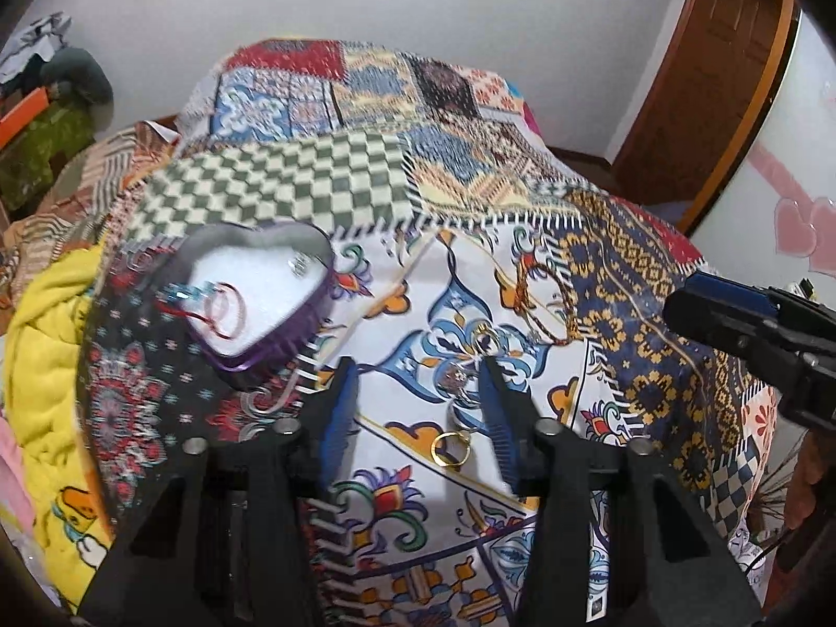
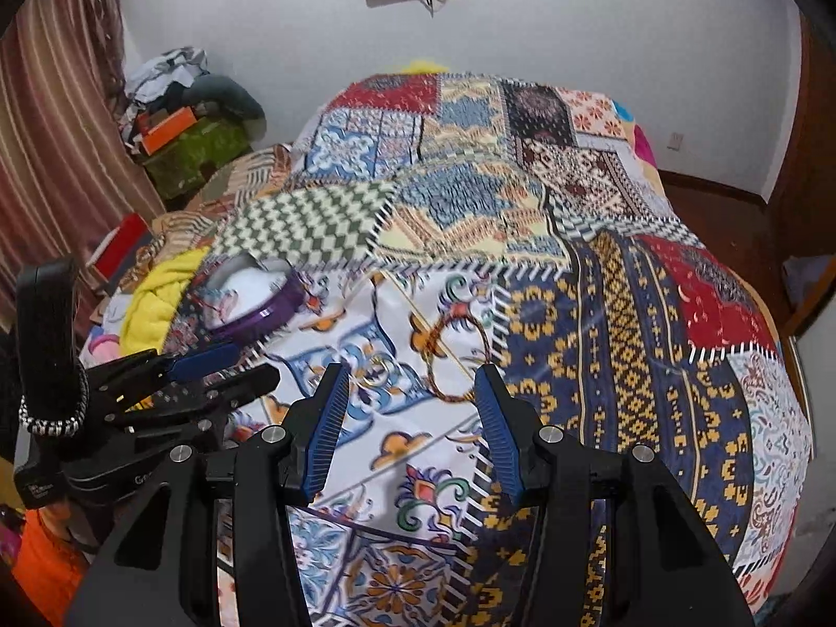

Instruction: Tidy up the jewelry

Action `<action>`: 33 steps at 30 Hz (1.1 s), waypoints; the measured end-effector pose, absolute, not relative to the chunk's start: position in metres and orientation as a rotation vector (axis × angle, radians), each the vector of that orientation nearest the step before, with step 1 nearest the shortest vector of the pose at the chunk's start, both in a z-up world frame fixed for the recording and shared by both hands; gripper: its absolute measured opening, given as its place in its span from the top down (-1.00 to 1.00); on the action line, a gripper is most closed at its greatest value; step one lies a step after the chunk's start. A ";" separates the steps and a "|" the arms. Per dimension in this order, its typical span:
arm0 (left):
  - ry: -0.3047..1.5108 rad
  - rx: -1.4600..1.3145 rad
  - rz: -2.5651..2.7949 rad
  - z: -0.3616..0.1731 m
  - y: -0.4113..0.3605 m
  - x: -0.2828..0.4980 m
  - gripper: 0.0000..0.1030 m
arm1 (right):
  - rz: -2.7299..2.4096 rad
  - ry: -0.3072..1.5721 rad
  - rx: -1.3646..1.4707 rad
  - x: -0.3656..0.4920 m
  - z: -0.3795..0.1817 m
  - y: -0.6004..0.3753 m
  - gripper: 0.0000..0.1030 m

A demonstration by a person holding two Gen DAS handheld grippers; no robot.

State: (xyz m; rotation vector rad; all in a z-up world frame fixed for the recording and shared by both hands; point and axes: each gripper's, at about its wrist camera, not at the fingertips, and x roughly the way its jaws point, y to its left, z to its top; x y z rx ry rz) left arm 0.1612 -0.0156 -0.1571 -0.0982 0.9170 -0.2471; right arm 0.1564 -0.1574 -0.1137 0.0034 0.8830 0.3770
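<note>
A purple heart-shaped jewelry box (image 1: 256, 303) with a white lining lies open on the patchwork bedspread, with a red bangle (image 1: 224, 313) and small pieces inside; it also shows in the right wrist view (image 2: 251, 298). A gold ring (image 1: 450, 448), a silver ring (image 1: 486, 340) and a small pendant (image 1: 454, 379) lie on the bedspread between my left gripper's open fingers (image 1: 418, 381). A braided orange bracelet (image 2: 460, 355) lies just ahead of my open, empty right gripper (image 2: 413, 381). The left gripper shows at the left of the right wrist view (image 2: 219, 371).
A yellow blanket (image 1: 47, 355) and clutter lie left of the bed. A wooden door (image 1: 705, 94) stands at the right. A striped curtain (image 2: 57, 157) hangs at far left. The bedspread (image 2: 627, 313) covers the whole bed.
</note>
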 end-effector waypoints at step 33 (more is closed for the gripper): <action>0.889 -0.144 -0.231 -0.171 0.006 0.189 0.78 | 0.498 0.998 -0.066 0.197 -0.158 -0.111 0.16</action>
